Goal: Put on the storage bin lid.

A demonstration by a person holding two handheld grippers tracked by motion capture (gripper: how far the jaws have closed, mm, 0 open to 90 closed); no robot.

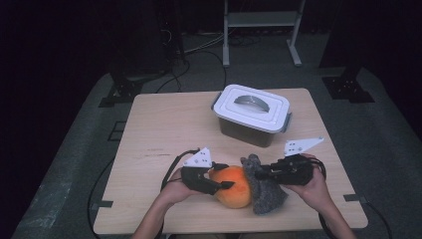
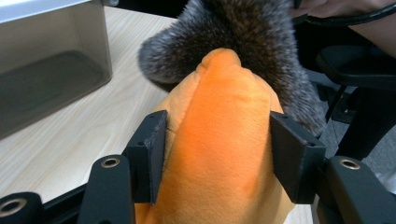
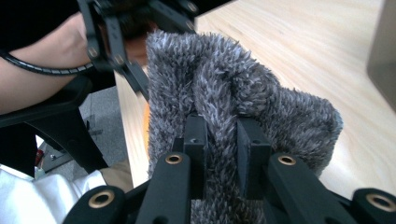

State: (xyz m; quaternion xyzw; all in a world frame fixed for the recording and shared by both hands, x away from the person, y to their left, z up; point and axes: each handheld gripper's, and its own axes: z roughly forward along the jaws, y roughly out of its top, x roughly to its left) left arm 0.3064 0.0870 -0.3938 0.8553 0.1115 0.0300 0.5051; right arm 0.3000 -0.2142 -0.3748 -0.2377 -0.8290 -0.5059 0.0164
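High view: we see a wooden table point(image 1: 159, 129) with two hands coming in from the bottom edge.
Left gripper: our left gripper point(image 1: 223, 175) sits at the left side of the orange soft toy point(image 1: 233, 185).
Left gripper grip: in the left gripper view, the two black jaws squeeze the orange soft toy point(image 2: 224, 140) from both sides, and the plush bulges out between them. It is grasping the toy.
Right gripper: our right gripper point(image 1: 259, 172) comes in from the right and reaches the grey furry piece point(image 1: 266, 191).
Right gripper grip: in the right gripper view, the jaws stand close together and pinch a fold of the grey furry piece point(image 3: 243, 98). It is clenched on the fur.
Where the toy is: the orange soft toy lies near the front edge of the table, between our two hands.
Orange and grey: the grey furry piece touches the right side of the orange soft toy and wraps part of it.
Box: a clear box with a white lid point(image 1: 253, 113) stands farther back on the table, apart from the toy. Its lid is on.
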